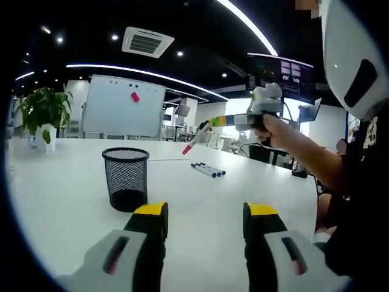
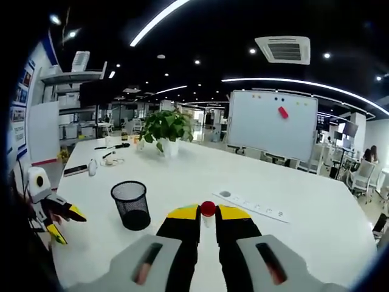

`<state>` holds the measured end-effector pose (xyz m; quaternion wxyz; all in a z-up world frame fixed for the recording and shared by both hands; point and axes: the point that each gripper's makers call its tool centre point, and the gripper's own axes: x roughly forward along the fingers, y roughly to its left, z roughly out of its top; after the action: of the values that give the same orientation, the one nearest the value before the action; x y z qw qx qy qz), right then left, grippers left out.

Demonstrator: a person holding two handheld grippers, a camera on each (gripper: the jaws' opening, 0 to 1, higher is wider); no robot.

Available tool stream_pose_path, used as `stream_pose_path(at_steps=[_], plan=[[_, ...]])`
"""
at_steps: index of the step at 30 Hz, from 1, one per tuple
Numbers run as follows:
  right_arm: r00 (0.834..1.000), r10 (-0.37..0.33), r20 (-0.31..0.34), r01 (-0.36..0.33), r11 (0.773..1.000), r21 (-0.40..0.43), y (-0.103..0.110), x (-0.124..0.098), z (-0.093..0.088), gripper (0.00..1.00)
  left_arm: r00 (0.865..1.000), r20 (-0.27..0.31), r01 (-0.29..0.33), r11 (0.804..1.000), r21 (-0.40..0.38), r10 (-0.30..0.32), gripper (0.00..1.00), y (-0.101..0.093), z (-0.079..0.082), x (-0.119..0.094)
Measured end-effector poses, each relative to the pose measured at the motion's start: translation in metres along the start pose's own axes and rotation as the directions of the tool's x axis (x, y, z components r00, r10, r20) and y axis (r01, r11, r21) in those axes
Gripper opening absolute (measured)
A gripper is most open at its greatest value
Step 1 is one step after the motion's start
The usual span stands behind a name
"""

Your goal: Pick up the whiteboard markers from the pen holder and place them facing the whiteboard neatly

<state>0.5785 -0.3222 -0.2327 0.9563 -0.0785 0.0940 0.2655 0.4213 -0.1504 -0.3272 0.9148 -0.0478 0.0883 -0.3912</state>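
Pinching a red-capped marker [image 2: 208,208] above the white table [image 1: 73,182], the right gripper [image 2: 207,220] faces the whiteboard [image 2: 271,125]. Two markers [image 1: 208,170] lie beyond the mesh pen holder [image 1: 126,177]. Left gripper [image 1: 205,220] spread. Potted plant [image 2: 163,129], ceiling lights [image 1: 246,23].

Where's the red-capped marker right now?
The red-capped marker is clamped in the right claw, held in the air above the white table, to the right of the mesh pen holder.
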Motion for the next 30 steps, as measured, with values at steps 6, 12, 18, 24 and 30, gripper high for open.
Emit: stream_pose_path(at_steps=[6, 12, 18, 24, 30], plan=[[1.000, -0.015, 0.008, 0.015, 1.000, 0.002, -0.004, -0.003, 0.001, 0.13, 1.000, -0.005, 0.012, 1.000, -0.003, -0.012, 0.51, -0.002, -0.001, 0.003], [0.999, -0.039, 0.000, 0.039, 0.999, 0.000, -0.010, -0.005, -0.001, 0.13, 1.000, -0.009, 0.020, 1.000, -0.003, -0.020, 0.51, -0.003, -0.002, 0.004], [0.998, -0.055, 0.009, 0.055, 0.998, 0.005, -0.015, -0.008, -0.001, 0.13, 1.000, -0.014, 0.023, 1.000, 0.004, -0.023, 0.51, -0.004, -0.001, 0.005], [0.998, -0.065, 0.016, 0.065, 0.998, 0.006, -0.019, -0.010, 0.000, 0.13, 1.000, -0.015, 0.025, 1.000, 0.003, -0.025, 0.51, -0.004, -0.002, 0.006], [0.998, -0.064, 0.025, 0.064, 0.998, 0.012, -0.019, -0.011, 0.001, 0.13, 1.000, -0.017, 0.025, 1.000, 0.003, -0.025, 0.51, -0.004, -0.003, 0.006]])
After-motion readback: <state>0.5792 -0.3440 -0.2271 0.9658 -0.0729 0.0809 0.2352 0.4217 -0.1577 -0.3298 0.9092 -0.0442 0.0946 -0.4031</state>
